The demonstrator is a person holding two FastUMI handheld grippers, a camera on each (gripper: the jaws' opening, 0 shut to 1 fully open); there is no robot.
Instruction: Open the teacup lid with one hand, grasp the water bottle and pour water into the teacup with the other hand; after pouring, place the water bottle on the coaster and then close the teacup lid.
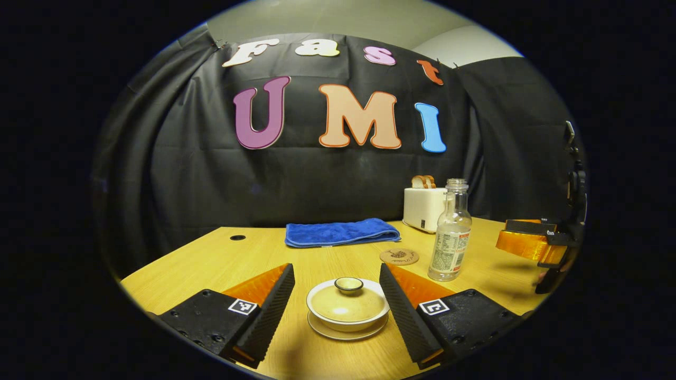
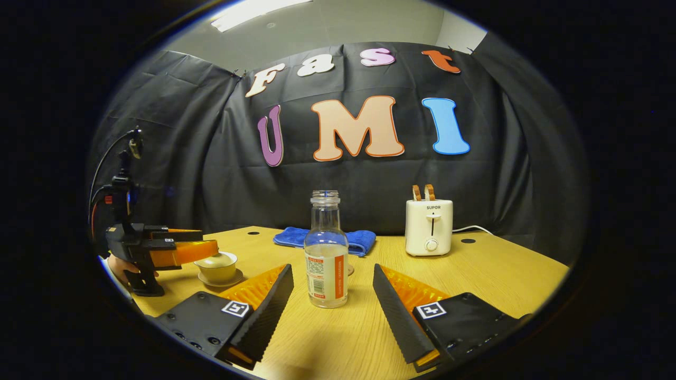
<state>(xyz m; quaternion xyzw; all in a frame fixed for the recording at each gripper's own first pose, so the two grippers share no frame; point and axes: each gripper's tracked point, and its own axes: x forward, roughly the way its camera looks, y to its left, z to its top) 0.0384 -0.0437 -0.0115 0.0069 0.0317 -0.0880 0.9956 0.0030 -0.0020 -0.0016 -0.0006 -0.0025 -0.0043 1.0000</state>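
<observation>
Straddling the lidded teacup with wide-open, empty jaws, left gripper lines up the lid knob | right gripper, equally open and empty, frames the uncapped water bottle for grasping | coaster waits just beside the bottle.

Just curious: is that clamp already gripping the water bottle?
Apart. The right gripper view shows the right gripper open, table visible between each finger and the bottle.

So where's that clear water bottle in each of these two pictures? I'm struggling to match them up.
Left gripper view: the water bottle stands right of centre on the table, past the lidded teacup and beside the round coaster.
Right gripper view: the bottle stands dead centre, just ahead of the open right gripper.
Shared landmark: the white toaster, behind the bottle in both views.
</observation>
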